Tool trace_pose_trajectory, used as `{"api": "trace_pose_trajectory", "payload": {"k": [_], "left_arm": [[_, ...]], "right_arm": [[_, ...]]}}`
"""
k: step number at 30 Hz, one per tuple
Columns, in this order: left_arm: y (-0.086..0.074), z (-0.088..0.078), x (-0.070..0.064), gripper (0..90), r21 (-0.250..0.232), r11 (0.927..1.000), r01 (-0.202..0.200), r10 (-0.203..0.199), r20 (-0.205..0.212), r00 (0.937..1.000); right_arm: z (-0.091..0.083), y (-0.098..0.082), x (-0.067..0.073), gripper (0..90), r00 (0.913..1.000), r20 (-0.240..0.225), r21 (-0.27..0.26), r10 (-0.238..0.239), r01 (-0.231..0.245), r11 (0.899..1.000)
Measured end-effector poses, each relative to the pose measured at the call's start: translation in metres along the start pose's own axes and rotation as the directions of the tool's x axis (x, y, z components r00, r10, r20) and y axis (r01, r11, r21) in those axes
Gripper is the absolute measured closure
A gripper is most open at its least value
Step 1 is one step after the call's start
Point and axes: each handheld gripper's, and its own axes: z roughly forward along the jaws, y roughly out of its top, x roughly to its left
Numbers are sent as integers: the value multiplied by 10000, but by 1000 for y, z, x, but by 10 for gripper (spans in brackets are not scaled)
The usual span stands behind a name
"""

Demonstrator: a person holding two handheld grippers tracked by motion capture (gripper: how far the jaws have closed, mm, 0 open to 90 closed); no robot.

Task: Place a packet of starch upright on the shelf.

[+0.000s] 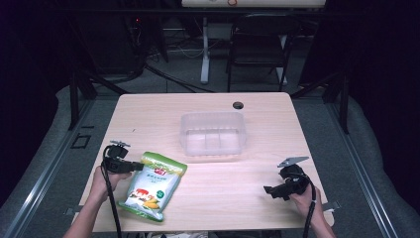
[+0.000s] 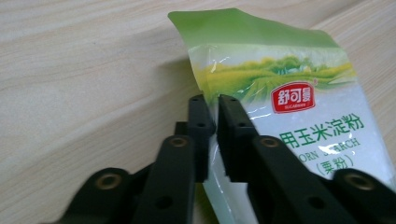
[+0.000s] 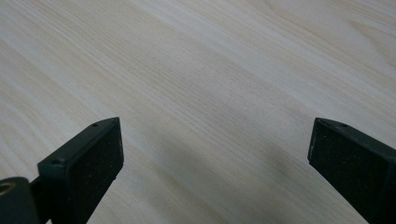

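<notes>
A: What is the left gripper (image 1: 140, 166) working on?

B: A flat pouch of corn starch (image 1: 152, 185), lying near the bench's (image 1: 257, 183) front-left corner. Green band along the top, clear film below showing white powder, a red logo badge, green Chinese lettering, and a corn picture near its lower end.

A: Is it being held?

B: In the left gripper view the two black jaws are sitting nearly together with the pouch's (image 2: 299, 107) side edge running between them, just below the green top band. They look to be pinching the film, and the pouch's top corner is lifting slightly off the wood.

A: Any containers?

B: One clear plastic tub (image 1: 213, 133), rectangular, sitting at the bench's middle, a little toward the far edge. Faint ribs are showing through its floor; I am seeing nothing inside it. A small dark round grommet (image 1: 238, 105) is sitting near the far edge behind it.

A: Which way is the pouch pointing?

B: Its long axis is running from the front-left edge up toward the middle of the bench, green top end pointing at the tub, corn end toward the person.

A: And the right gripper (image 1: 270, 190)?

B: Resting near the front-right corner, well apart from pouch and tub. In its own view the jaws are standing wide apart over bare wood (image 3: 210, 84), gripping nothing.
</notes>
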Motion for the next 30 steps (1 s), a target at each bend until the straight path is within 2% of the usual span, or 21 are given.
{"api": "trace_pose_trajectory", "payload": {"k": [1, 4, 5, 6, 7, 8, 10, 11, 12, 13, 18, 19, 20, 21, 25, 27, 30], "left_arm": [[1, 1, 2, 640, 56, 10000, 10, -10, 38, 10000], [7, 5, 6, 522, 40, 9999, 96, -97, 169, 9998], [8, 7, 7, 500, 23, 9999, 121, -121, 354, 9993], [8, 7, 7, 489, 23, 9999, 121, -121, 354, 9993], [9, 10, 8, 486, 64, 9999, 95, -100, 704, 9975], [9, 10, 8, 486, 64, 9999, 95, -100, 704, 9975], [10, 15, 5, 489, 81, 9999, 138, -145, 986, 9950], [10, 15, 5, 503, 81, 9999, 138, -145, 986, 9950], [11, 15, 5, 508, 186, 9998, -80, 60, 1040, 9946], [11, 17, 2, 533, 180, 9998, -51, 35, 907, 9959], [11, 18, 0, 618, 221, 9996, -178, 157, 901, 9958], [11, 17, 0, 648, 229, 9995, -225, 204, 868, 9960], [11, 16, -1, 714, 159, 9995, -267, 252, 880, 9958], [10, 15, -2, 745, 126, 9996, -245, 233, 891, 9958], [9, 14, -3, 843, 71, 9996, -259, 251, 934, 9953], [8, 14, -4, 881, 10, 9996, -286, 284, 929, 9953], [8, 12, -4, 892, 17, 9994, -358, 355, 929, 9950]], "right_arm": [[0, 0, 0, 29, 10000, -38, -8, 0, 0, 10000], [0, 0, 0, 29, 10000, -34, 29, -37, 37, 10000], [0, 0, -1, 29, 10000, -45, 32, -31, 31, 10000], [0, 0, -1, 29, 10000, -13, 17, -15, 15, 10000], [1, -1, 0, 28, 9999, 19, -172, 129, -129, 9998], [0, 0, -1, 29, 10000, -28, 6, -10, 10, 10000], [0, 0, -1, 29, 10000, -35, -1, -11, 11, 10000], [0, 0, -1, 29, 10000, -35, -1, -11, 11, 10000], [0, 0, -1, 29, 10000, -31, -1, -13, 13, 10000], [0, 0, -1, 29, 10000, -56, 31, -40, 40, 10000], [0, 0, 0, 28, 10000, -61, -6, -13, 13, 10000], [0, 0, 0, 29, 10000, -1, -15, -1, 1, 10000], [2, -1, 1, 29, 9998, 19, -276, 217, -217, 9994], [0, 0, -1, 29, 10000, -39, 45, -55, 55, 10000], [0, 0, 0, 29, 10000, -76, 15, -27, 27, 10000], [0, 0, -1, 29, 10000, -52, 40, -39, 39, 10000], [0, 0, 0, 29, 10000, -77, 22, -24, 24, 10000]]}}
